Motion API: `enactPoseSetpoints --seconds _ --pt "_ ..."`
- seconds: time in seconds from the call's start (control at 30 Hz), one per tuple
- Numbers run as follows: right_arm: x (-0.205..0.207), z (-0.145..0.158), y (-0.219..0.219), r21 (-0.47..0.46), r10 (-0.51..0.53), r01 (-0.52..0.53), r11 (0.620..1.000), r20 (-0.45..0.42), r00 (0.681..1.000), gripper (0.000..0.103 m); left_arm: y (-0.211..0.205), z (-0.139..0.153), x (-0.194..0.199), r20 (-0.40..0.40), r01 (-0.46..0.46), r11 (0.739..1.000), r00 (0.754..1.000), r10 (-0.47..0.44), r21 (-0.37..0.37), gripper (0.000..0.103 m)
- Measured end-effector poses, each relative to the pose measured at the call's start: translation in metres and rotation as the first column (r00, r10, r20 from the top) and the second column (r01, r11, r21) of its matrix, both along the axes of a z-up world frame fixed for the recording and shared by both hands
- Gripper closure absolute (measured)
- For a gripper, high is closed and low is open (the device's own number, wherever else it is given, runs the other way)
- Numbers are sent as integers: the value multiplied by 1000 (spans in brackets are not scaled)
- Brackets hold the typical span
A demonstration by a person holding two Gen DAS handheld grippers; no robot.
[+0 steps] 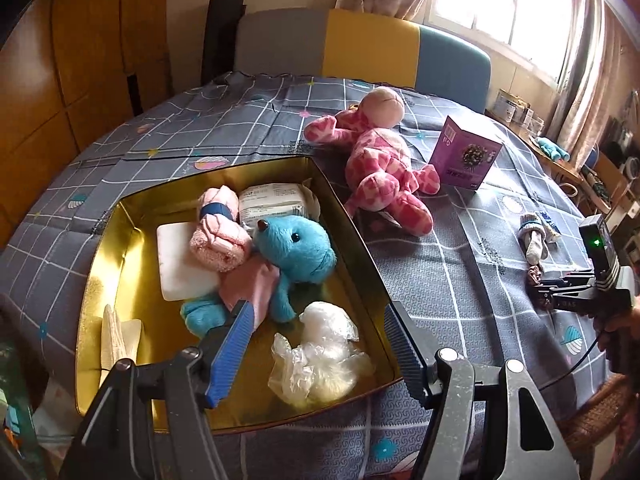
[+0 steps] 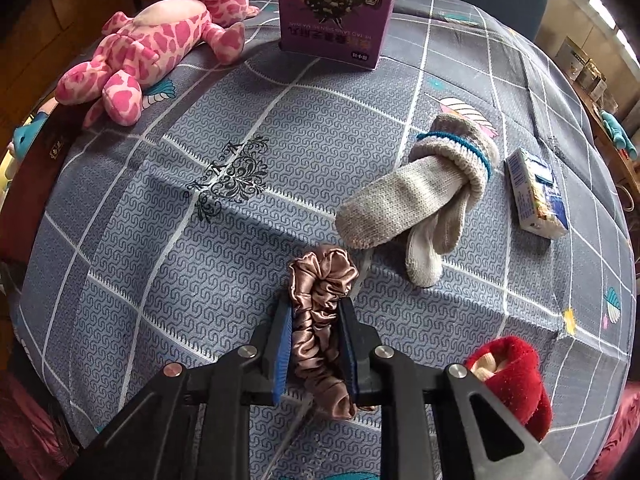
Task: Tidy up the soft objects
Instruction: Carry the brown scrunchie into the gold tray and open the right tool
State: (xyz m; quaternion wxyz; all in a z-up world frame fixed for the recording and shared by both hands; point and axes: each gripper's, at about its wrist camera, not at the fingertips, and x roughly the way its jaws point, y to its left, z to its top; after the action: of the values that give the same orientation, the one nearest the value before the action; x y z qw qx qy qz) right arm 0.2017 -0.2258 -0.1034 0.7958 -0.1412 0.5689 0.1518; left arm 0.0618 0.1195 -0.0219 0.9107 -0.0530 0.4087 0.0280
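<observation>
**Scrunchie clamped in the right tool, gold tin half filled**

The left hand-held gripper hangs over the near end of the gold tin, its jaws spread wide with nothing between them. Nearest to it inside the tin lies a crumpled clear plastic bag, and at the tin's near left corner a cream ribbed cloth. Just beyond sits the blue plush toy, touching a rolled pink sock that lies partly over a white pad. At the tin's far end rests a white wrapped packet.

The right hand-held gripper is closed on a bronze satin scrunchie, which bunches between the two fingers and bulges out past their tips, above the grey checked cloth of the bench. Beside this gripper, to its right, lies a red sock roll. Further from the tin than the scrunchie is a grey sock bundle with a blue-striped cuff, and right of it a small white carton. Beyond the tin's right wall lies the pink spotted plush, and next to that stands a purple box.
</observation>
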Motion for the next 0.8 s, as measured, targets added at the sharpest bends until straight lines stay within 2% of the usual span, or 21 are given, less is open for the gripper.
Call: enactPoseSetpoints --seconds 0.23,0.53,0.67,0.8 --pt "-10 5 3 -44 16 -15 999 25 1000 83 4 -1 -3 0 -9 1000 1000 9 -5 34" --pt "-17 12 17 -66 -26 29 997 49 998 84 19 -5 -8 2 -36 999 999 36 -21 35" --pt "-24 35 26 -45 -46 51 998 105 993 84 39 -4 -13 14 -84 996 996 85 -27 34" --pt "-38 70 57 34 -2 -4 999 178 984 84 74 4 -21 42 -187 982 981 188 -31 35"
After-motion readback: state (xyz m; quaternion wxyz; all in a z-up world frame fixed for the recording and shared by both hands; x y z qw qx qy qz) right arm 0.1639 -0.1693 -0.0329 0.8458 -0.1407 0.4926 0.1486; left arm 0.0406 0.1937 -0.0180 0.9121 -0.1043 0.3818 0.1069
